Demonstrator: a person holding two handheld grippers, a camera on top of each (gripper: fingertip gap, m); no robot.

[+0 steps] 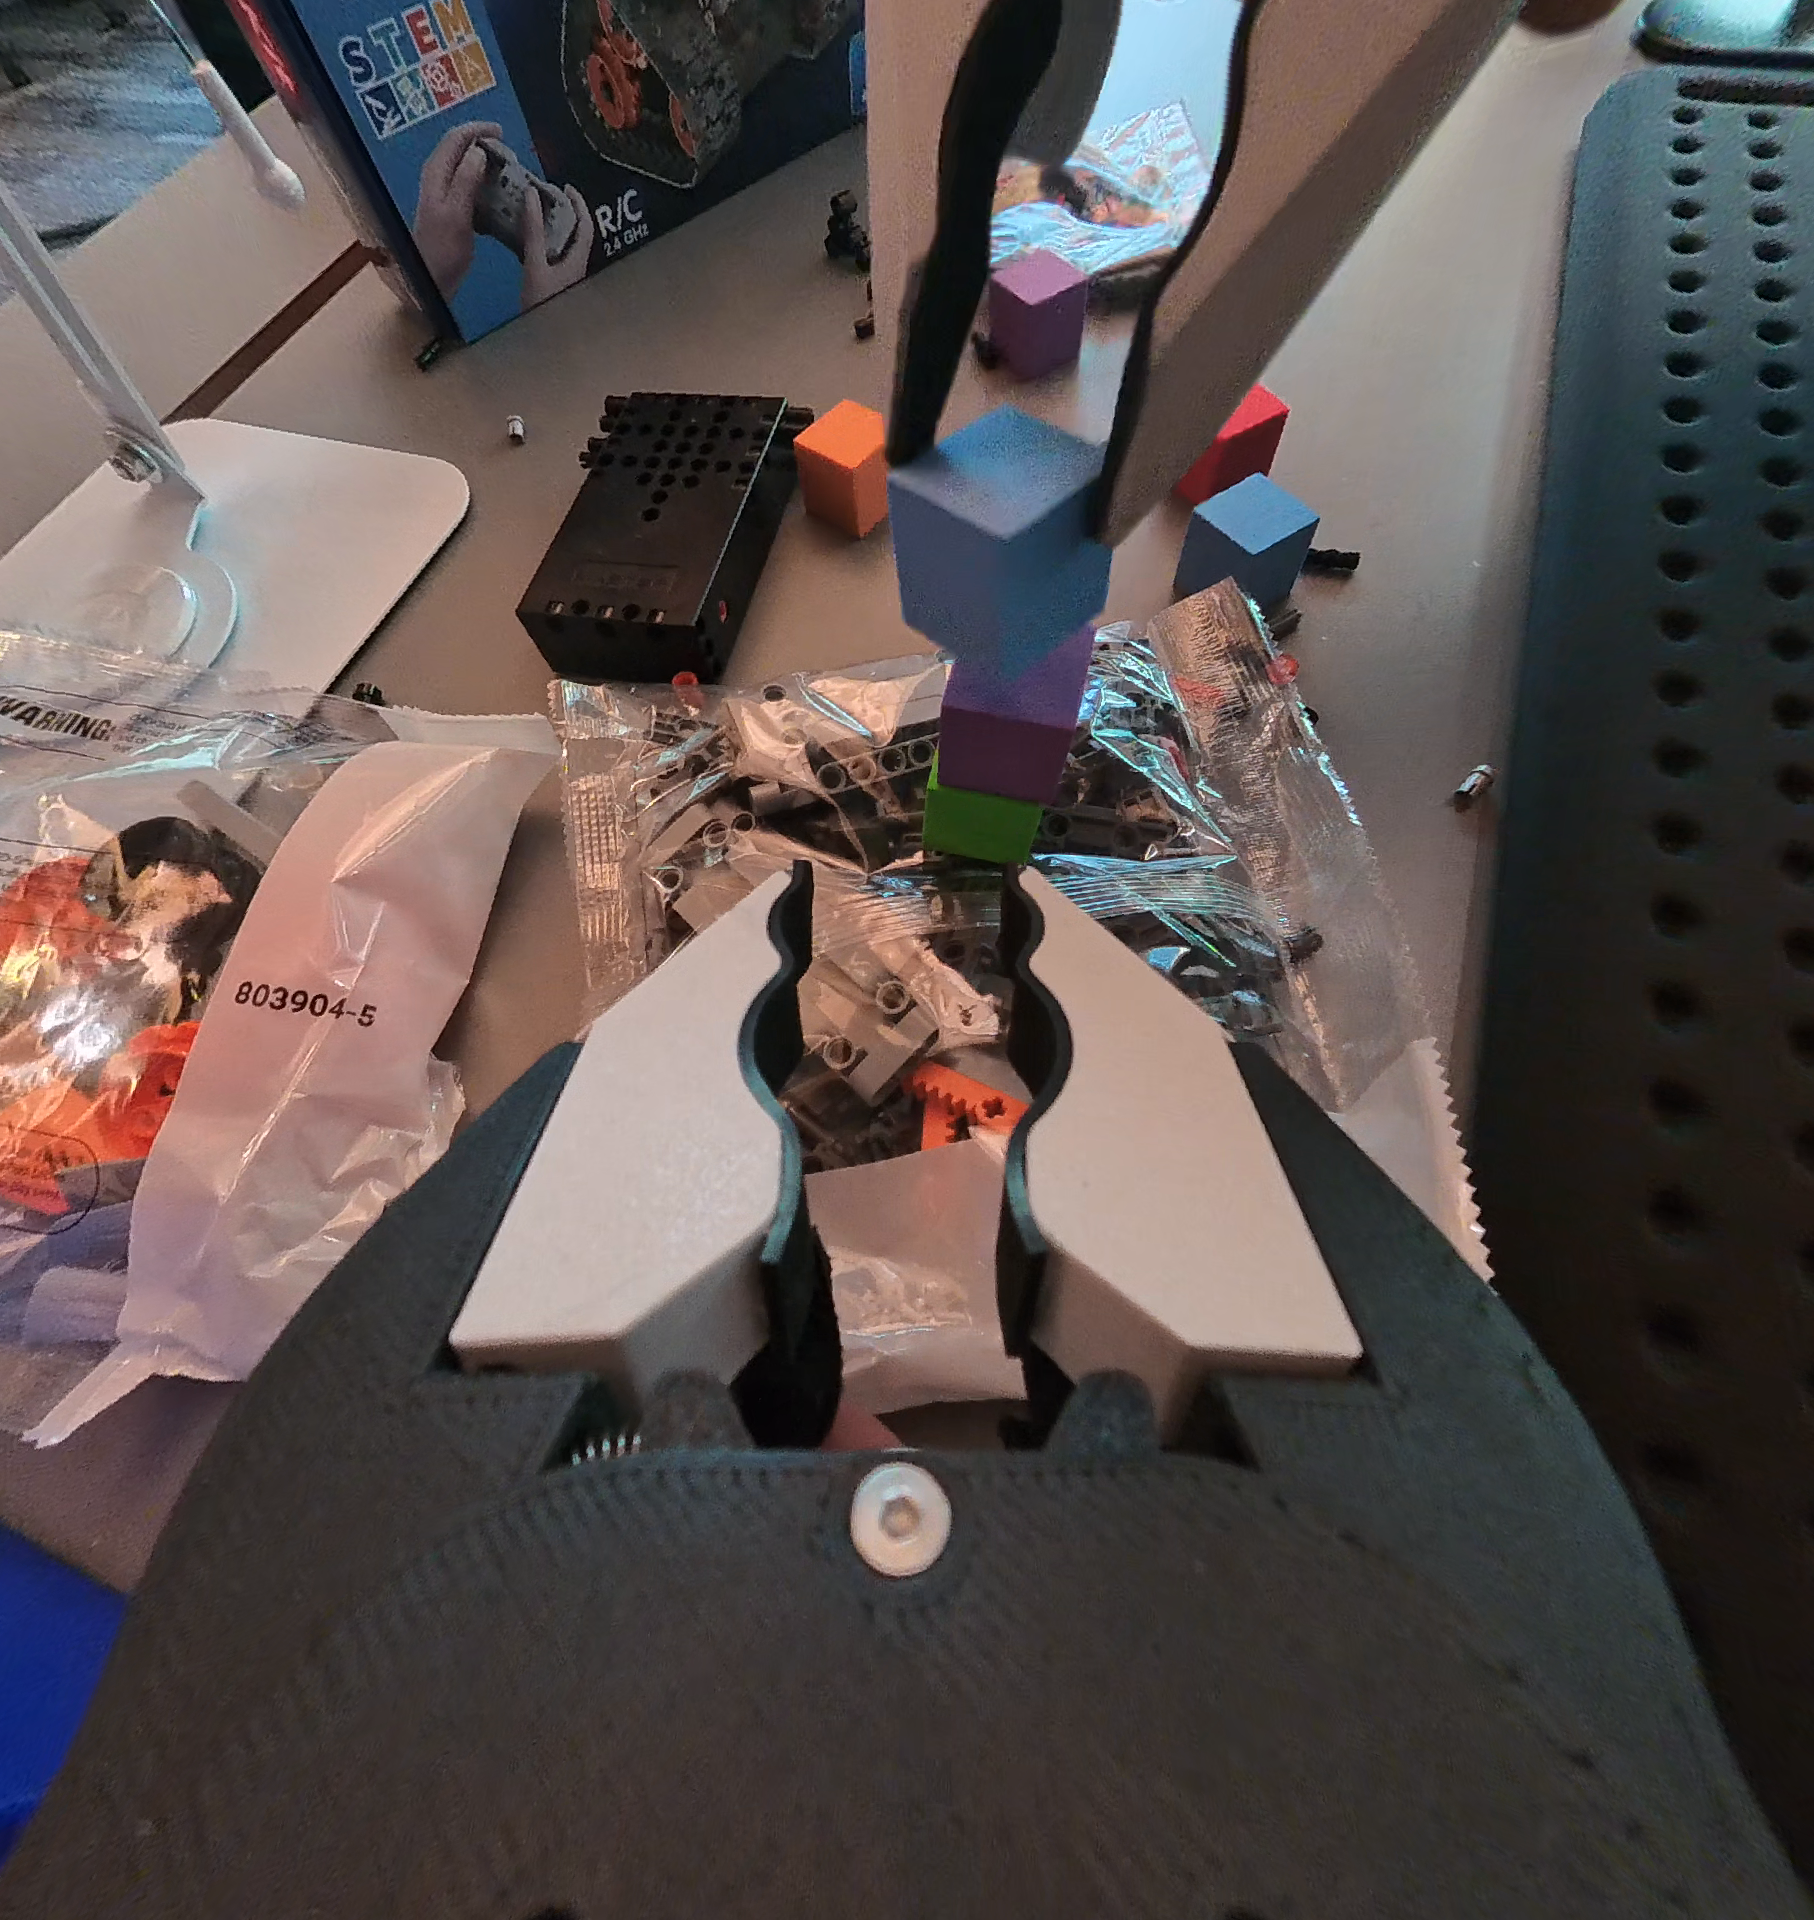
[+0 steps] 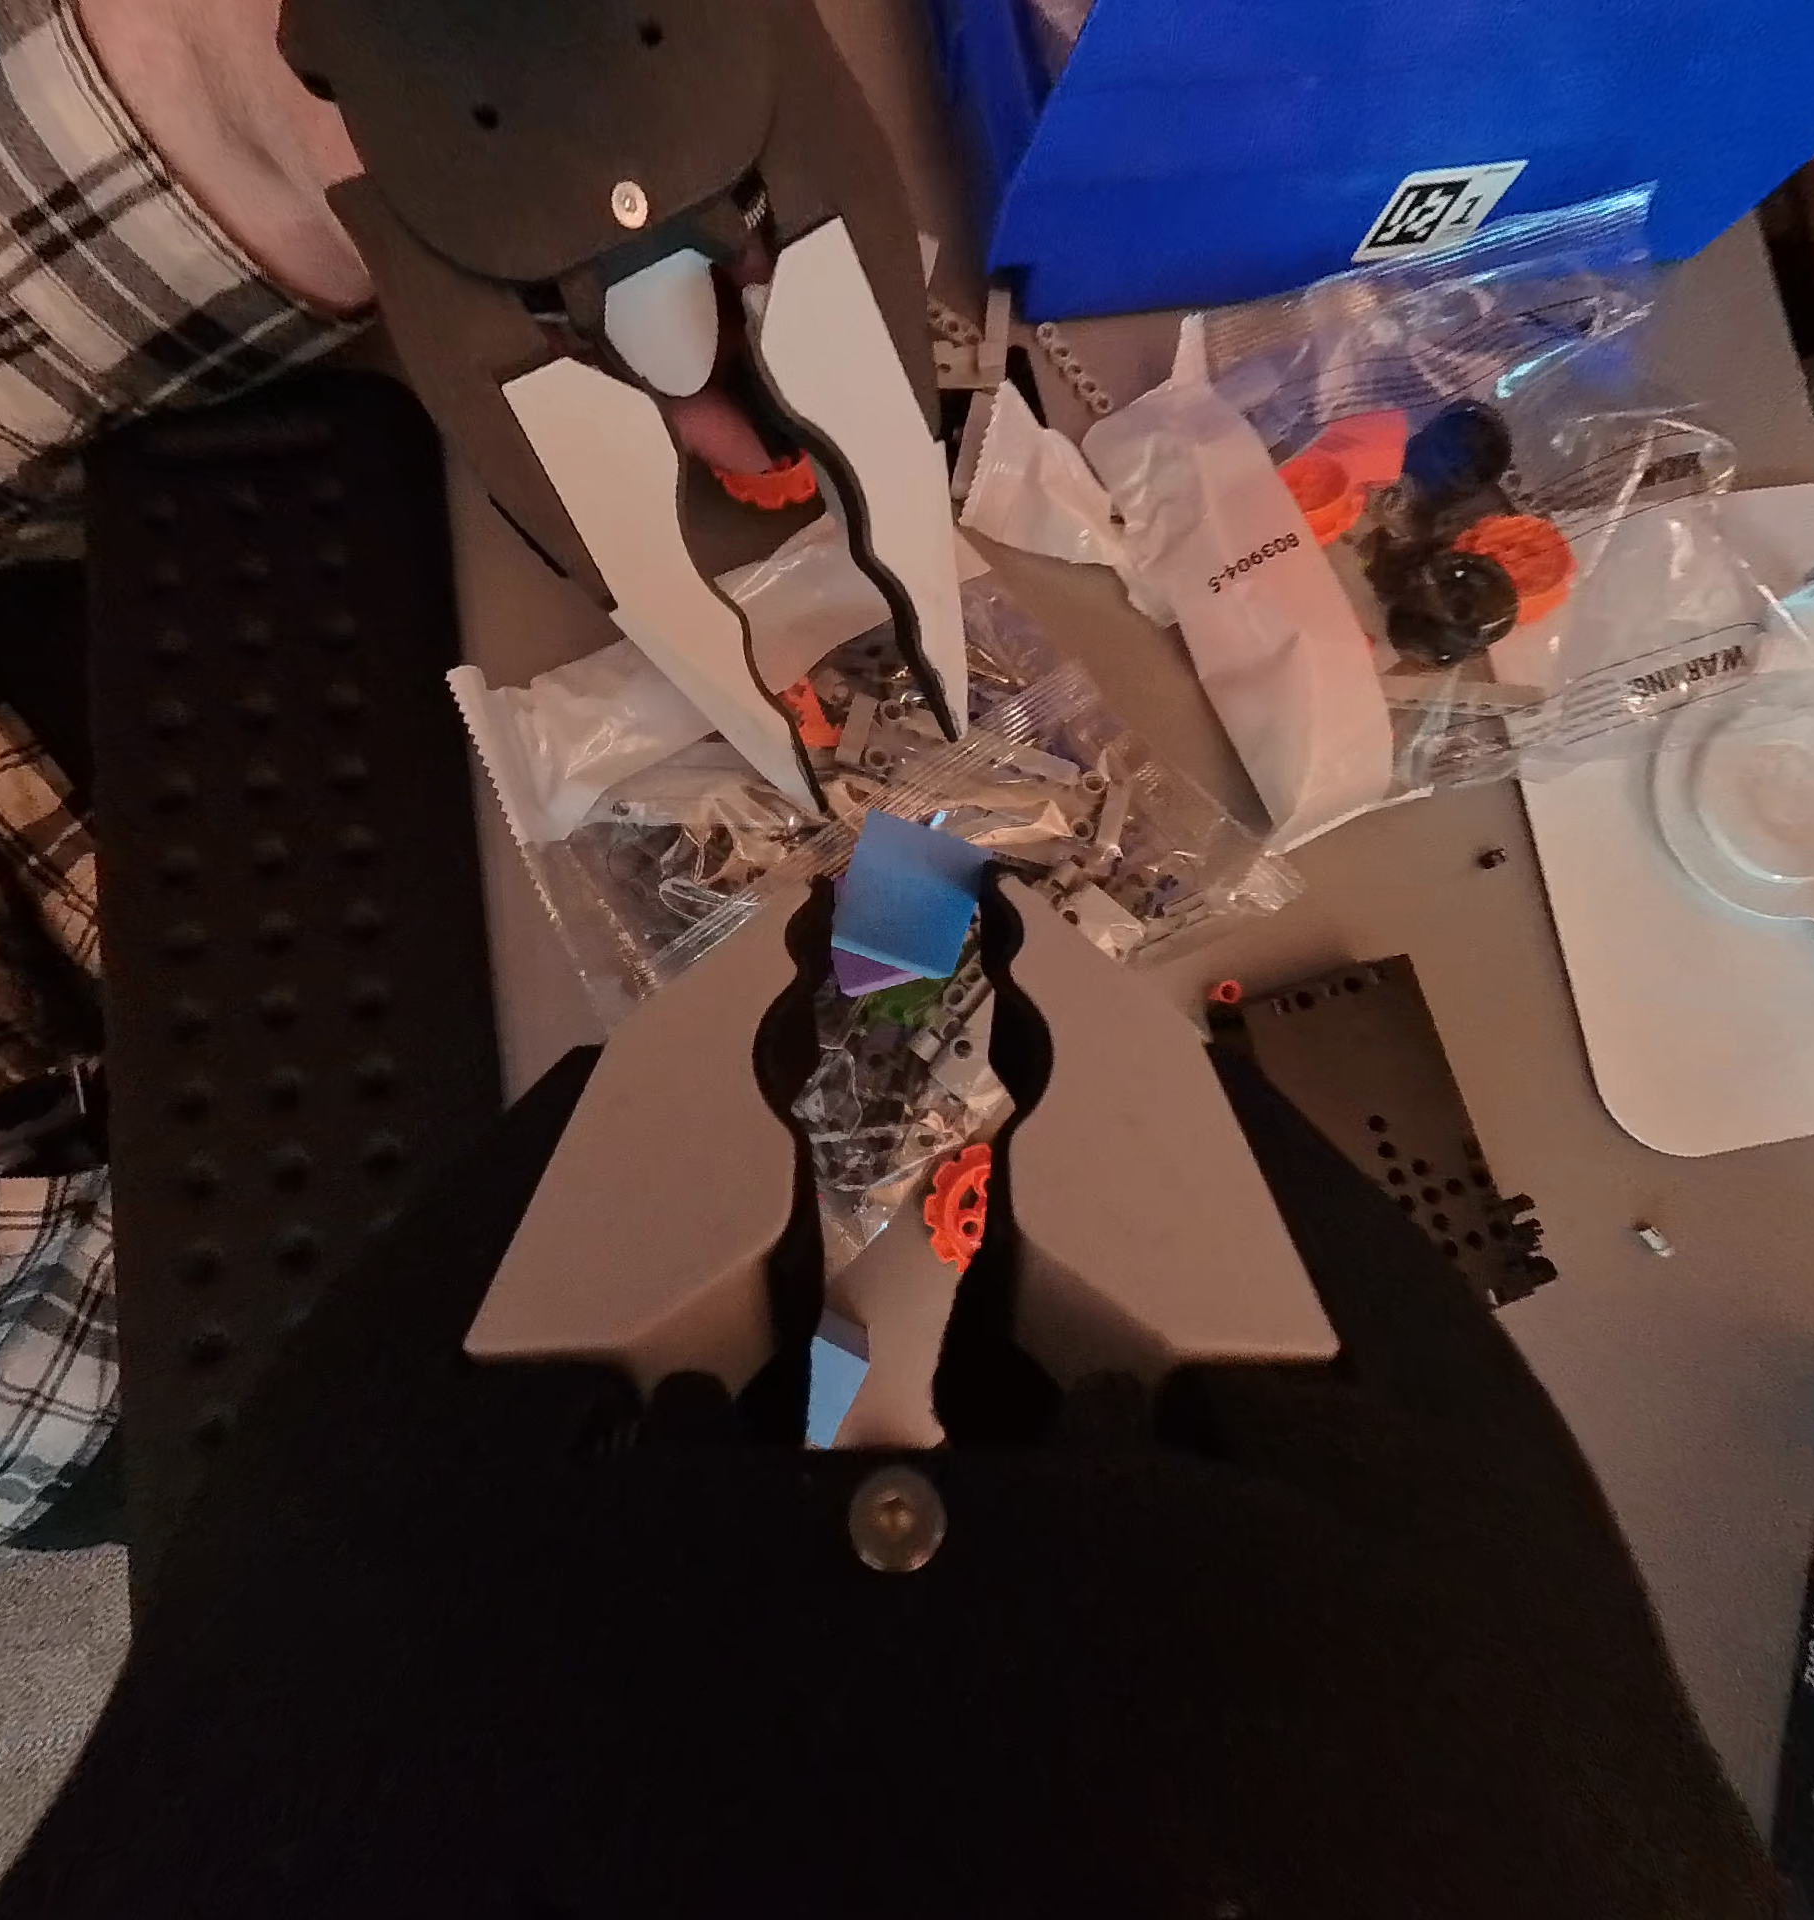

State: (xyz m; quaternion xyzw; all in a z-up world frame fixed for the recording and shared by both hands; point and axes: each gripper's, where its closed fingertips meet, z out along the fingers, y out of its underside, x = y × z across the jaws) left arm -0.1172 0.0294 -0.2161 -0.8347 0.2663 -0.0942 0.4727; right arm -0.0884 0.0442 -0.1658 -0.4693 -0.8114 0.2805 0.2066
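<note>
A green cube stands on a clear bag of grey parts, with a purple cube on top of it. My right gripper comes down from above, shut on a blue cube that is tilted and sits right at the purple cube's top. In the right wrist view my right gripper pinches the blue cube; the purple cube and green cube peek out beneath. My left gripper is open and empty, low over the bag, just short of the stack; it also shows in the right wrist view.
Loose cubes lie behind the stack: orange, purple, red, blue. A black perforated box, a white stand base, more part bags and a blue toy box are at the left. A dark perforated surface lines the right. The grippers' ends are close to 6 cm from one another.
</note>
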